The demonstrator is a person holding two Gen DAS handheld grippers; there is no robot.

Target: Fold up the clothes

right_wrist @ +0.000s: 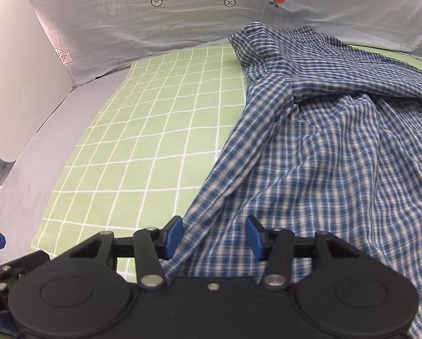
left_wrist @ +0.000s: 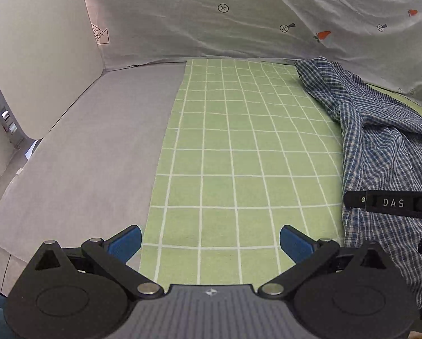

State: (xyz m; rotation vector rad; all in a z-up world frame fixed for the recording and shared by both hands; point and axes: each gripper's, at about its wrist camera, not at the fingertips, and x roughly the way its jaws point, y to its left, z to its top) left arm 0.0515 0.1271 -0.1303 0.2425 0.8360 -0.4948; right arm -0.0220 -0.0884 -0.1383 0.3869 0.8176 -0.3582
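Blue-and-white checked cotton, thin and limp by the look of it: the shirt (right_wrist: 338,147) lies crumpled over the right side of the green gridded mat (right_wrist: 160,130), its collar end bunched toward the far edge by the printed backdrop sheet (right_wrist: 154,19), its near hem running down to the front edge. Fabric rumples in soft ridges and folds on itself, so I judge it light, floppy, not slippery, nothing fragile; it will sag from any single pinch and wants two holds along an edge or at corners to keep it flat. Right gripper (right_wrist: 213,236) sits at the near edge of the mat with its blue pads either side of the shirt's left hem; jaws are half spread, cloth lies between them, but the pads do not visibly press on it, so no grip yet. That hem edge looks the sensible place to take hold, low and near the corner. Left gripper (left_wrist: 211,244) hangs over bare mat, left of the garment, jaws spread wide with nothing between them; a black bar of the other tool crosses at the right edge of its view over the shirt (left_wrist: 386,152). Grey table cover (left_wrist: 92,147) lies bare to the left of the mat. No containers in sight: no basket, bin or drawer. Folding appears not yet started; the garment needs spreading first.
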